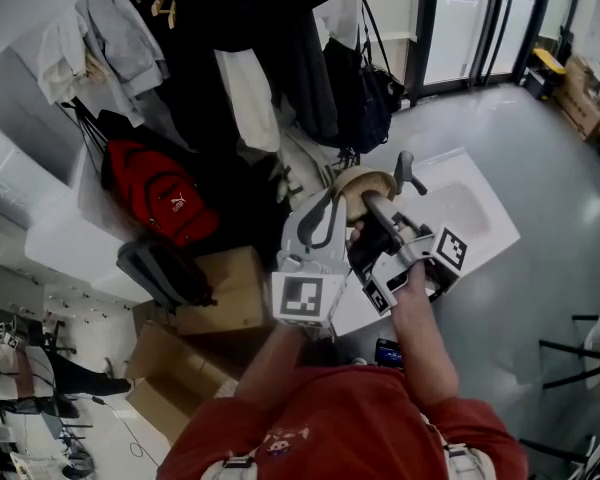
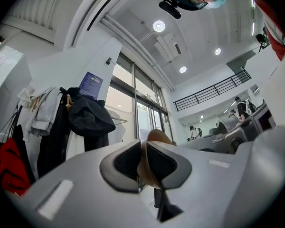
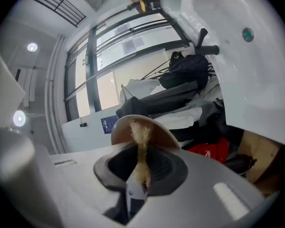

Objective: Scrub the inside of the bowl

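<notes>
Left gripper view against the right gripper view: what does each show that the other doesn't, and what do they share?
Only the left gripper view: the left gripper shut on the rim of the bowl, and distant people in the hall.
Only the right gripper view: the right gripper shut on a fibre scrubber whose tip shows in front of the bowl, plus the white sink with its black faucet.
Both: the bowl, the hanging coats, the red bag and the blue poster.
</notes>
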The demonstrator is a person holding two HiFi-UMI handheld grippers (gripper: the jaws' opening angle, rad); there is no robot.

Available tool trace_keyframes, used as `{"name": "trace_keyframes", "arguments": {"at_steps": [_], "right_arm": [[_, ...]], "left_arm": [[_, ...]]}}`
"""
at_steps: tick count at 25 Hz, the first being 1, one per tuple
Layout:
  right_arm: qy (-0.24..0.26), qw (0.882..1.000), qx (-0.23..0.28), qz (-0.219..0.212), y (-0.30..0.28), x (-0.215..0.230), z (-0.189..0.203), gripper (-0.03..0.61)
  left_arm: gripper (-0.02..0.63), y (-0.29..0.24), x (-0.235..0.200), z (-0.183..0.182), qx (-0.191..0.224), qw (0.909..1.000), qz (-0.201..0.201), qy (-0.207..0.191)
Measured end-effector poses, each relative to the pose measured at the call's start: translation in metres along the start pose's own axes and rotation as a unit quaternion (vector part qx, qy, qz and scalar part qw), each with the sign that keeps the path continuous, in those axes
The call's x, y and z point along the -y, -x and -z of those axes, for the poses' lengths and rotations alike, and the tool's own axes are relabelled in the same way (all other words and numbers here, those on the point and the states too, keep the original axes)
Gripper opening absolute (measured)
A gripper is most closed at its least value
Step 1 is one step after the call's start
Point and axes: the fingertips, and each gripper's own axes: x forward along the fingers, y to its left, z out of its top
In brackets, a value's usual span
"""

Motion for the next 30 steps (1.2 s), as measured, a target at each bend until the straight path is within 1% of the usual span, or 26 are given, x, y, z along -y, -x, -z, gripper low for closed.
{"name": "trace_keyframes", "arguments": {"at_steps": [3, 5, 6, 8, 10, 13, 16, 18, 21, 23, 25, 28, 30], "right_arm": [[0.072, 0.997, -0.003, 0.009, -0.001, -0.004, -0.001, 0.051], [0.135, 0.991, -0.005, 0.021, -0.002, -0.005, -0.002, 0.051], [0.169, 0.985, -0.006, 0.028, -0.002, -0.006, -0.002, 0.051], [0.240, 0.970, -0.008, 0.044, -0.003, -0.007, -0.003, 0.051], [0.305, 0.951, -0.010, 0.060, -0.004, -0.010, -0.003, 0.051], [0.384, 0.920, -0.014, 0.074, -0.007, -0.016, -0.002, 0.051], [0.461, 0.883, -0.019, 0.089, -0.009, -0.020, -0.002, 0.051], [0.510, 0.854, -0.024, 0.097, -0.010, -0.022, -0.002, 0.051], [0.571, 0.813, -0.036, 0.108, -0.012, -0.024, 0.000, 0.051], [0.610, 0.782, -0.046, 0.115, -0.013, -0.024, 0.002, 0.051], [0.645, 0.753, -0.056, 0.119, -0.013, -0.024, 0.005, 0.051], [0.684, 0.716, -0.072, 0.123, -0.013, -0.024, 0.008, 0.051], [0.712, 0.686, -0.082, 0.127, -0.013, -0.023, 0.009, 0.051]], "left_arm": [[0.043, -0.002, 0.000, 0.001, -0.002, 1.0000, 0.001, -0.001], [0.043, -0.003, 0.001, 0.003, -0.002, 1.0000, 0.001, -0.002], [0.043, -0.004, 0.001, 0.003, -0.003, 1.0000, 0.001, -0.002], [0.043, -0.004, 0.000, 0.004, -0.005, 1.0000, 0.001, 0.000], [0.043, -0.005, -0.001, 0.005, -0.005, 1.0000, 0.000, 0.003], [0.043, -0.008, -0.001, 0.005, -0.006, 1.0000, 0.000, 0.005], [0.043, -0.010, 0.000, 0.005, -0.008, 1.0000, 0.000, 0.006], [0.043, -0.011, 0.000, 0.006, -0.008, 0.9999, 0.001, 0.006], [0.043, -0.013, -0.001, 0.006, -0.010, 0.9999, 0.001, 0.007], [0.043, -0.014, -0.001, 0.006, -0.008, 0.9999, 0.002, 0.006], [0.043, -0.013, 0.000, 0.006, -0.007, 0.9999, 0.001, 0.007], [0.041, -0.012, -0.001, 0.007, -0.010, 0.9999, 0.000, 0.007], [0.041, -0.011, -0.002, 0.008, -0.013, 0.9999, -0.001, 0.005]]}}
